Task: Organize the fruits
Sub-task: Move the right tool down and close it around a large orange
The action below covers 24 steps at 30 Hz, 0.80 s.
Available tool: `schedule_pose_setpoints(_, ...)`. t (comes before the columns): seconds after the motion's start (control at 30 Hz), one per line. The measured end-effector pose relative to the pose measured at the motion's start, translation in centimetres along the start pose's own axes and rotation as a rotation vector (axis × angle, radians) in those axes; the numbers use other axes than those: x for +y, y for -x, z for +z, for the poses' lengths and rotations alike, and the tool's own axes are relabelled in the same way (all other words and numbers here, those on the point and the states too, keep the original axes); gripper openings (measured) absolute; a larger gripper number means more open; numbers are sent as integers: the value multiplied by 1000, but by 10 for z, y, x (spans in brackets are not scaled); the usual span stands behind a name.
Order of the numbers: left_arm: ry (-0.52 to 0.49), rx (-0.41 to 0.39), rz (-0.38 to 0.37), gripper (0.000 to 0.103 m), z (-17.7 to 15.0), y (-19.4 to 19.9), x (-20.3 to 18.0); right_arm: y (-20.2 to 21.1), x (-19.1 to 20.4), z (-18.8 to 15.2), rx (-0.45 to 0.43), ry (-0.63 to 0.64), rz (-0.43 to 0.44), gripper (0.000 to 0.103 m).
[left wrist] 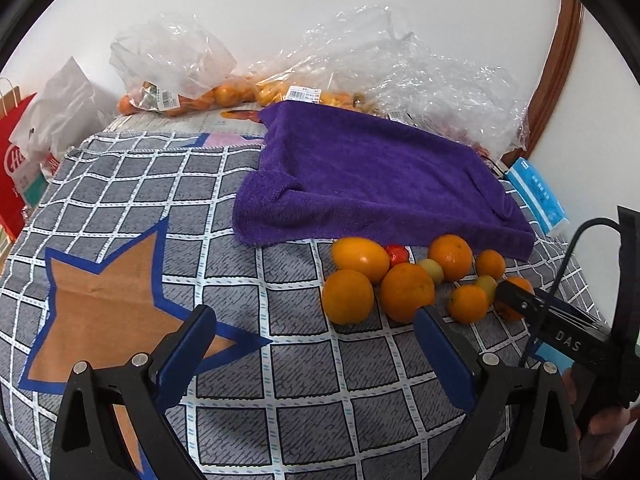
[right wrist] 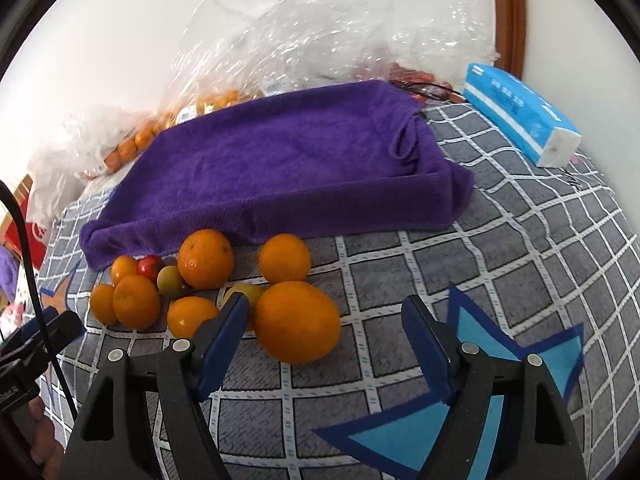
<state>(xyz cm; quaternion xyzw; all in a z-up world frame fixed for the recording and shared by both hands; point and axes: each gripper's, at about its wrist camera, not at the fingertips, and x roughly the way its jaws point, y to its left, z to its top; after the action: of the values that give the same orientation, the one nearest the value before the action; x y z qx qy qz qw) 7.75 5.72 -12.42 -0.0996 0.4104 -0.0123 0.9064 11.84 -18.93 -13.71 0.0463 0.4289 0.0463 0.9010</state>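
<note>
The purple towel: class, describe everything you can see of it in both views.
The purple towel is a plush, fleecy cloth, draped over something boxy that stays hidden, giving raised edges and a sunken middle. Its corners are folded and rumpled. It lies on the grey checked cloth, clear plastic bags behind it. At its near edge, one orange seems to touch it.

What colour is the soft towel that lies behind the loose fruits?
The soft towel is purple, one plain colour. The right wrist view shows it best.

Fruits (right wrist: 208, 288) before towel (right wrist: 280, 168)
</note>
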Motion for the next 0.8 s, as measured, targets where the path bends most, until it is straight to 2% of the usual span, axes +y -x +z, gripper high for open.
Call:
schedule_pose_setpoints(0.2,0,6,-9,99,0,-3,3,-5,2,2,-13,-6,7,72)
schedule_pose_setpoints(0.23,0,5,-13,99,0,-3,4,-5,2,3,-16,-7,6,69)
schedule_pose_setpoints(0.27,1,4,-18,99,0,-2,4,-5,1,2,-17,-8,3,61)
schedule_pose_setpoints(0.47,6,13,-43,99,-3,-2,4,-9,-2,-1,13,-17,5,43)
schedule_pose_setpoints(0.8,5,10,-59,99,-6,3,4,-5,0,-3,-15,9,-9,43)
